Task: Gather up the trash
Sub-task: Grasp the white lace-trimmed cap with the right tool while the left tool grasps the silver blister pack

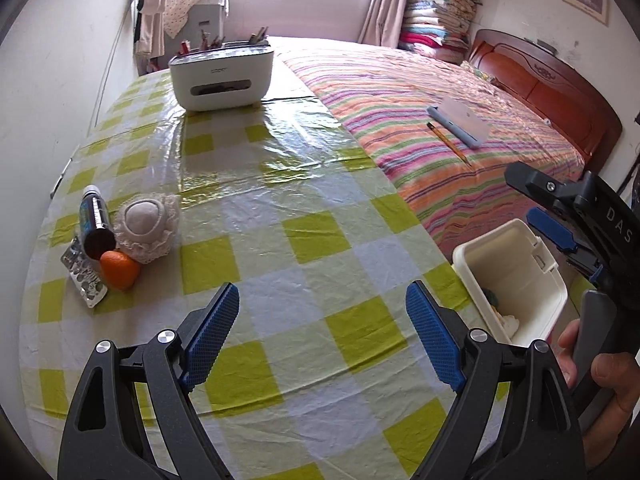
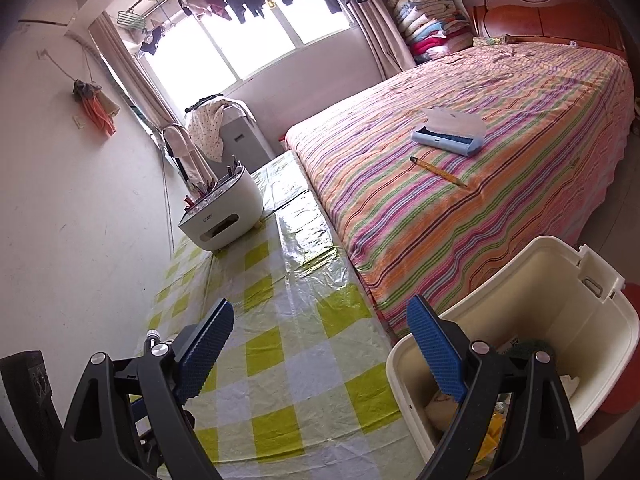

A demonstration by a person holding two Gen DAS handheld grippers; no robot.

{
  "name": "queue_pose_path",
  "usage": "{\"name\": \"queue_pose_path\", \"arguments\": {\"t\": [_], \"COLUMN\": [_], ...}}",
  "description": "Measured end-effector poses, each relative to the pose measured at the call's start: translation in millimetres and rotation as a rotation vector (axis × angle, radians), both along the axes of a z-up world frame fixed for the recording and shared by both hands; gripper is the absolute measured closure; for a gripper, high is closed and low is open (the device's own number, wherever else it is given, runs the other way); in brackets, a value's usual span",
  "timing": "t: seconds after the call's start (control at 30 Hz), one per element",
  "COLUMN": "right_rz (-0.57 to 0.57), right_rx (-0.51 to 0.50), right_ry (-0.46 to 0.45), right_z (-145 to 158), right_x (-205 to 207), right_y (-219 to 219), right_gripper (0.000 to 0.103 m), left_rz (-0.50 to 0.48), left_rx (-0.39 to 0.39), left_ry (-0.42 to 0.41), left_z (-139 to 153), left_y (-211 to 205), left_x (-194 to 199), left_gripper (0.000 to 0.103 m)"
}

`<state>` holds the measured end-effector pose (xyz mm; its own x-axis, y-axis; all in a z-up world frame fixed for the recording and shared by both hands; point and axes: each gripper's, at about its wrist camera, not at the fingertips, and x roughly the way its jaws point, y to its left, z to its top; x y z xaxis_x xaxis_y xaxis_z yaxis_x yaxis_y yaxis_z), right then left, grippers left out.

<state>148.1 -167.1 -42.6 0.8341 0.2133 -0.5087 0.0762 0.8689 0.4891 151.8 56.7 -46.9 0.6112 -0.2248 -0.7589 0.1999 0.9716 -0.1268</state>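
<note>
Both claws are gaping, holding nothing: we are hovering the left gripper (image 1: 322, 334) over the table (image 1: 280, 208) and the right gripper (image 2: 320, 350) beside the bin (image 2: 560, 280). Remaining clutter, blister pack (image 1: 84, 276) lying lengthwise near-to-far, orange (image 1: 119, 269), bottle (image 1: 95, 224), is sitting far-left, nearer our left claw, with nothing between.

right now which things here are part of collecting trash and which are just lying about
Likely part of the job:
- white bin beside the table, some trash already inside
- blister pack, possibly trash
- left gripper and right gripper, both open and empty

Just lying about:
- orange
- bottle
- lace-wrapped ball
- desk organiser
- pencil and pencil case on the bed
</note>
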Motion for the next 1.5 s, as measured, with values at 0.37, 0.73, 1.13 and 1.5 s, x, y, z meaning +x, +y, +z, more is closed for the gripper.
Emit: {"name": "queue_pose_path", "arguments": {"t": [0.37,0.73,1.13,1.5], "right_rz": [0.129,0.336,0.444,0.509], "right_rx": [-0.034,-0.067,0.013,0.024], "right_ry": [0.034,0.098,0.23,0.325], "right_z": [-1.9,-12.6,-50.1,-68.7], "right_x": [36.3,86.4,129.4,156.4], "right_y": [62.1,152.8,208.2,249.5], "right_gripper": [0.017,0.017,0.017,0.017], "left_rz": [0.399,0.717,0.689,0.745], "left_rx": [-0.184,-0.324,-0.268,-0.244], "left_ry": [0.105,0.258,0.288,0.322], "left_z": [-6.5,-50.3,-56.8,-64.1], "left_y": [150.8,244.0,235.2,251.3], "left_x": [44.9,62.0,76.5,75.3], "left_gripper": [0.019,0.019,0.019,0.019]}}
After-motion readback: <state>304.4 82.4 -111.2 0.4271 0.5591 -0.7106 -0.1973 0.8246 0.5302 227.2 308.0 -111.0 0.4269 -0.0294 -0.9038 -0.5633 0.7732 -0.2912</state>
